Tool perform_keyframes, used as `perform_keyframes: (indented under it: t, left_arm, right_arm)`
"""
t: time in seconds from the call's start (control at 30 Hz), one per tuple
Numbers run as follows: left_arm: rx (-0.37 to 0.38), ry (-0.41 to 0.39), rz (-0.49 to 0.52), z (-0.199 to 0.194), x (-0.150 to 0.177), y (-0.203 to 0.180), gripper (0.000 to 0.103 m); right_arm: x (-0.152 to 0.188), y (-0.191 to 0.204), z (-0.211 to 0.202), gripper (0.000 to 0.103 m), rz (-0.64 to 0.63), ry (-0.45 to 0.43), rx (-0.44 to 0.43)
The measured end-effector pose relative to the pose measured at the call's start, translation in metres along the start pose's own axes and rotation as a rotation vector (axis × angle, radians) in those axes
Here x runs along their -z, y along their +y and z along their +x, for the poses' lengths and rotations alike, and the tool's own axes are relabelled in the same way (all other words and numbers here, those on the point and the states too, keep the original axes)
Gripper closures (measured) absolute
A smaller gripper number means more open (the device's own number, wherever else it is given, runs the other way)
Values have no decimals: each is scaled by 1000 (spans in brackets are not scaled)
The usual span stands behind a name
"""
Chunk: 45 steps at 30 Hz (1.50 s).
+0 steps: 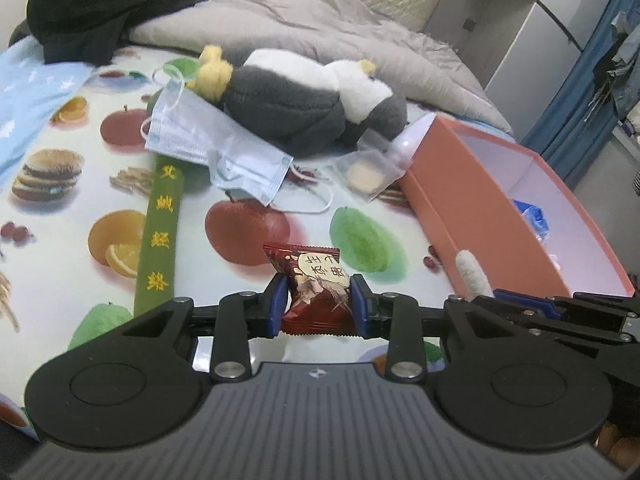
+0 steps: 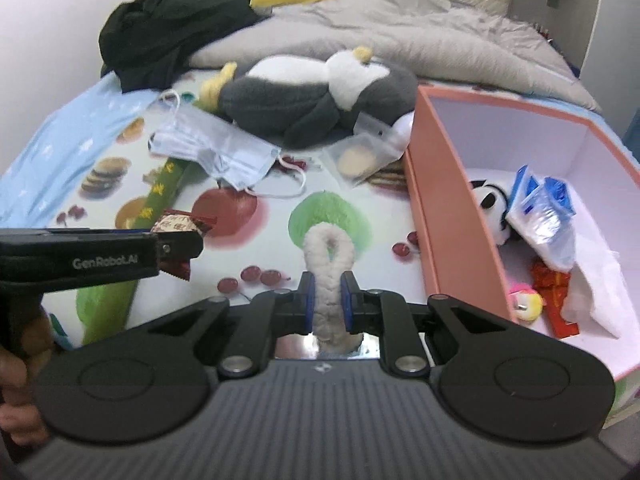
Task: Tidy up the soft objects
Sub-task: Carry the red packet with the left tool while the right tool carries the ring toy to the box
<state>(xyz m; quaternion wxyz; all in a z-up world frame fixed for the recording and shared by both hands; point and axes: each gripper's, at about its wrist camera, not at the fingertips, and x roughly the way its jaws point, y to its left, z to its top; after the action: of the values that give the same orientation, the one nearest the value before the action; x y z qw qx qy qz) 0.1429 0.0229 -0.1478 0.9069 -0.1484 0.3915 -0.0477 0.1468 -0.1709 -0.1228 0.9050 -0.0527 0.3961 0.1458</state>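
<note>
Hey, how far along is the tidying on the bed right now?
Done: a panda plush and several packets lie in the pink box. In hand: left gripper holds a red snack packet, right gripper a white fuzzy loop. Left: penguin plush, face mask.

One penguin plush; one face mask; one orange box; one red snack packet.

Black tongs, blue pads, silver rivets.

I read "GenRobot.AI" on the left gripper; yellow Chinese characters run down the green stick, illegible to me.
</note>
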Motion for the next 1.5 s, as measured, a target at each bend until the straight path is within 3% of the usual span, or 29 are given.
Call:
perform_keyframes:
  t: [0.37,0.67,1.1,1.3,1.5]
  left_arm:
    - [45,-43,44,-41,-16,-28,64]
    - [132,-62,99,-54,-21,-75,64]
    - [276,15,205,-37,-5,-154,64]
    - [292,-3,323,-21,-17,-192,64]
    - [325,34,361,11,-39,-223,64]
  right_arm:
    - [-7,-10,-46,86,56,-99,11]
    - [-2,-44,-87,86,113,-158,76]
    - [34,-100,-114,86,243,-160,203]
    - [33,-121,-110,86,292,-164,227]
    - [21,-145,-104,86,303,-178,270]
